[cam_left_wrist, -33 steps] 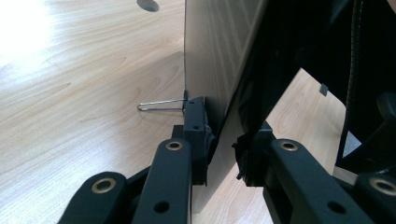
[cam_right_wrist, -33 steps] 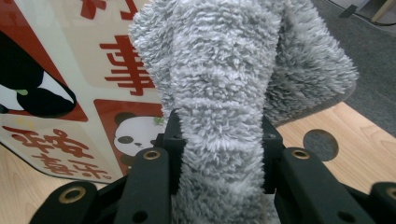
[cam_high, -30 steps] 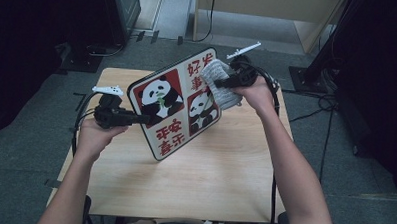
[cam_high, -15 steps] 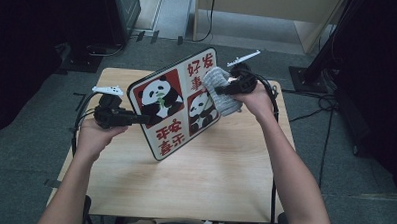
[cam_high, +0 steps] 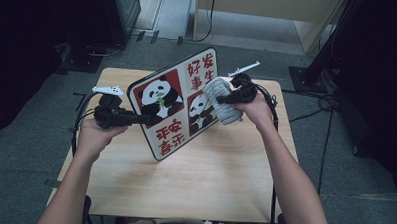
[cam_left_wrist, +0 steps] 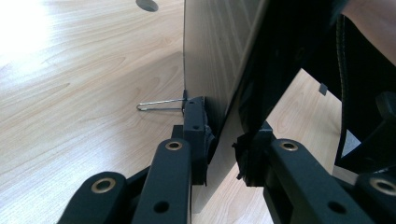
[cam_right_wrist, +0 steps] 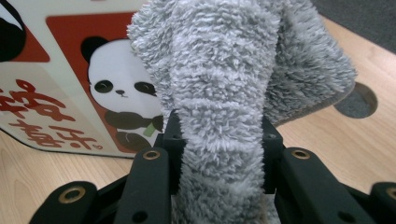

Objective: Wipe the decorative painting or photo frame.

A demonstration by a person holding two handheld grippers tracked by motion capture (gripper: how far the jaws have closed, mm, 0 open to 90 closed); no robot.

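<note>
The left gripper [cam_high: 136, 119] clamped its jaws on the tilted panda board [cam_high: 174, 98], while the right gripper [cam_high: 226, 99] squeezed a grey cloth [cam_high: 221, 105] against its face.

We read red Chinese characters on the panda board [cam_high: 174, 108]: 好事发生 at its top, 平安喜乐 at its bottom.

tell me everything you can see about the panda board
The panda board is a flat, rounded-corner panel, cream-faced with red squares, cartoon pandas and red Chinese characters; its back looks wood-grained. It stands tilted, bottom corner near the table. The left tongs clamp its left edge, and a grey fluffy cloth in the right tongs presses against its face.
</note>
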